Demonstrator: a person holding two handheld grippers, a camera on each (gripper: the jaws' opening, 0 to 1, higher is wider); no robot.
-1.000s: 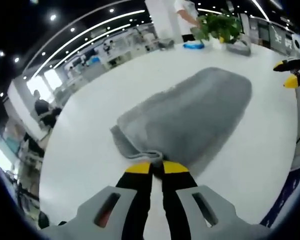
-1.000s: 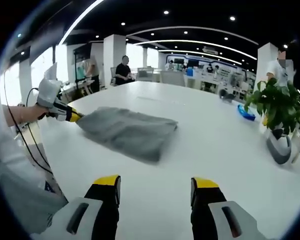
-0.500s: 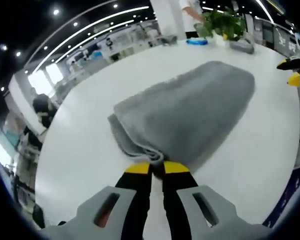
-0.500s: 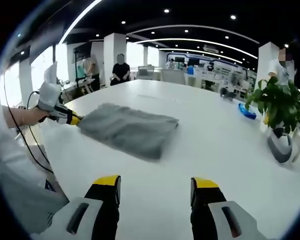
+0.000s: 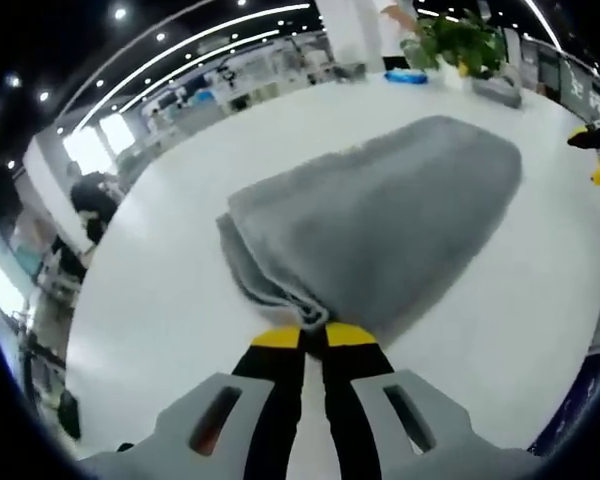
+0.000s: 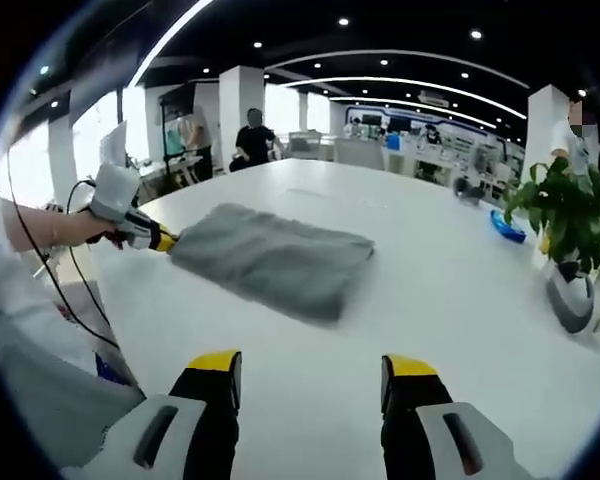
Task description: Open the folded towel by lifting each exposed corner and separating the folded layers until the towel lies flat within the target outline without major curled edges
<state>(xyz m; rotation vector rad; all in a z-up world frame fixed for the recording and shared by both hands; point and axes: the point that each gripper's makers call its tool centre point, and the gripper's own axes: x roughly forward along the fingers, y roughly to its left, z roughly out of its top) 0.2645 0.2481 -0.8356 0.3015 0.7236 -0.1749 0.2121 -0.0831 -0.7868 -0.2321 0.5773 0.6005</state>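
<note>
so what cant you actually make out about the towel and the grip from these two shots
- Left gripper view: how many layers of the towel are pinched; the shut yellow tips cover the corner.
- Right gripper view: the towel's far underside folds, hidden by its top layer.
- Both views: no target outline discernible on the white table.

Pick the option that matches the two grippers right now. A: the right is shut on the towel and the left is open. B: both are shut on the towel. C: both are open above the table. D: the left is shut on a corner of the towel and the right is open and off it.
D: the left gripper pinches a corner of the grey towel, while the right gripper is open over the white table, short of the towel.
</note>
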